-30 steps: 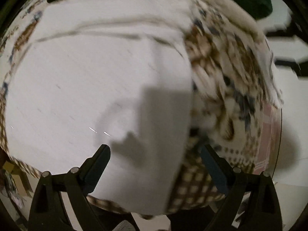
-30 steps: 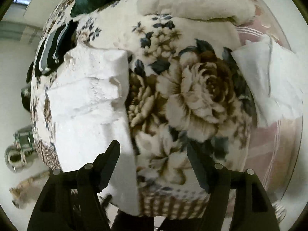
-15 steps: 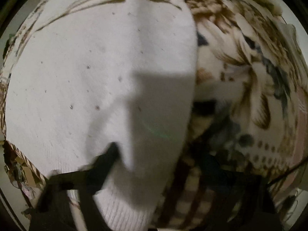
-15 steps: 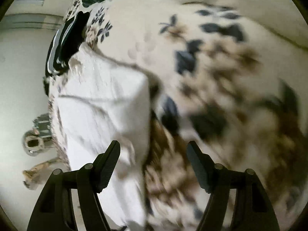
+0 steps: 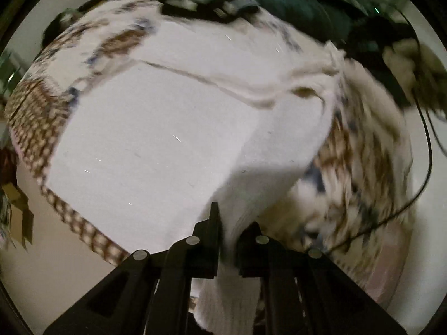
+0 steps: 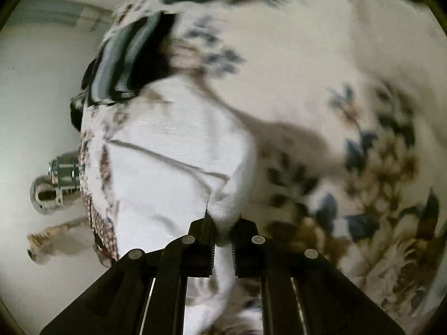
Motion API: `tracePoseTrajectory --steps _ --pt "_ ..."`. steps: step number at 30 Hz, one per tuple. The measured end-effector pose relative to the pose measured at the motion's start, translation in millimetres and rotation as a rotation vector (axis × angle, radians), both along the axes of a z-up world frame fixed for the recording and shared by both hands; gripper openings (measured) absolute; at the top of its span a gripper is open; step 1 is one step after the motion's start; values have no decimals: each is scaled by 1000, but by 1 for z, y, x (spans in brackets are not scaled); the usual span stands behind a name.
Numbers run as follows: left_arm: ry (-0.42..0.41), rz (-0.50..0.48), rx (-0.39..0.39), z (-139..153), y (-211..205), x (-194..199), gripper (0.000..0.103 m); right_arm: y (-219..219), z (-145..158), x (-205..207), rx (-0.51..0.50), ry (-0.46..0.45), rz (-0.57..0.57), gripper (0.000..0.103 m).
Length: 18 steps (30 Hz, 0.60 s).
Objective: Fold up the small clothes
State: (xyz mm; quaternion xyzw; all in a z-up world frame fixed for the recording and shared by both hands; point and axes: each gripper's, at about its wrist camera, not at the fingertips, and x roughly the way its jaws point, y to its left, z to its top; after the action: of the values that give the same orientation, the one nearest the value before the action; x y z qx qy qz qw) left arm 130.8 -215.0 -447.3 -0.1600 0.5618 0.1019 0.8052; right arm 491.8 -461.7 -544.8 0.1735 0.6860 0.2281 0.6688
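A white knit garment (image 5: 156, 139) lies spread on a floral bedspread (image 5: 363, 153). My left gripper (image 5: 227, 223) is shut on the garment's near right edge, and the cloth rises in a fold between its fingers. In the right wrist view the same white garment (image 6: 167, 173) lies to the left, and my right gripper (image 6: 223, 226) is shut on its near corner, with cloth bunched between the fingers. Both views are motion-blurred.
A black and grey striped item (image 5: 206, 2) and a dark green cloth (image 5: 307, 8) lie at the far side of the bed. A black cable (image 5: 424, 167) runs at the right. A metal object (image 6: 53, 184) stands on the floor left of the bed (image 6: 363, 139).
Both grippers were open above the garment. Each has come down and shut on an edge of the white garment, and the cloth is lifted at both grips.
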Motion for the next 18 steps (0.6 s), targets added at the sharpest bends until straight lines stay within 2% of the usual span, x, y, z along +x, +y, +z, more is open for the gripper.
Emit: tracePoseTrajectory --steps 2,4,6,7,9,12,18 --pt "-23 61 -45 12 34 0 7 29 27 7 6 -28 35 9" --pt "-35 103 -83 15 65 1 7 79 53 17 -10 -72 88 9" --pt "-42 167 -141 8 110 1 7 143 69 28 -32 -109 139 9" --pt "-43 187 -152 6 119 -1 7 161 70 30 -39 -116 153 9" --pt "-39 240 -210 -10 165 -2 7 230 64 39 -84 -127 191 9" --pt "-19 287 -252 -35 213 -4 7 320 45 44 -154 -140 252 9" --pt "37 315 -334 -89 290 -6 7 444 -14 42 -290 -127 307 9"
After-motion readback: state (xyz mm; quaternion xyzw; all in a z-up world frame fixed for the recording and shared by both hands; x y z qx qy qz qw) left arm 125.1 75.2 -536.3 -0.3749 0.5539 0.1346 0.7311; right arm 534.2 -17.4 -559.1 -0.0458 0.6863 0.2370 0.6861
